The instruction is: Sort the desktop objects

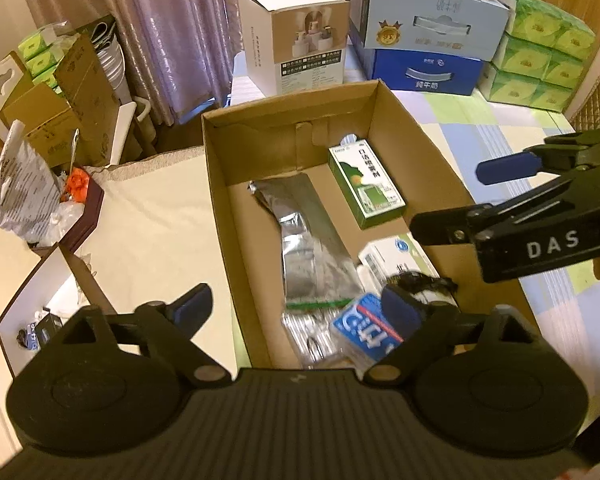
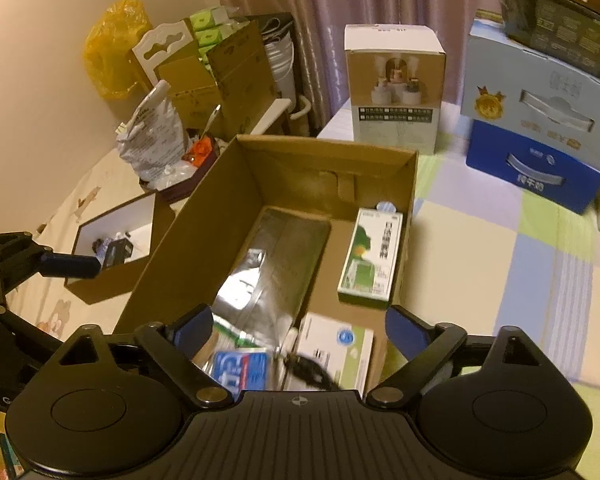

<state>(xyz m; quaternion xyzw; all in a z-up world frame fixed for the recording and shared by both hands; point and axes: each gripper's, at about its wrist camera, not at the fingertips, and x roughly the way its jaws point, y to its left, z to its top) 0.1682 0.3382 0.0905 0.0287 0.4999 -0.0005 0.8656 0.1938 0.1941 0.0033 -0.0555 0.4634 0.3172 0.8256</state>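
Open brown cardboard box (image 1: 220, 184), walls upright, on a patchwork-covered table (image 1: 480, 120); bare floor shows only at its far end. Contents: green-and-white carton (image 1: 366, 182) along the right wall, long axis toward the far wall; crumpled silver foil pouch (image 1: 312, 240) down the middle, lengthwise; white carton (image 2: 334, 350) and blue packet (image 1: 366, 330) at the near end. Left gripper (image 1: 300, 310) and right gripper (image 2: 300, 330) both spread wide above the near end, holding nothing.

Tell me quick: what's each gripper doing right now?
Left gripper: open, holding nothing, over the cardboard box.
Right gripper: open, holding nothing, over the same box.
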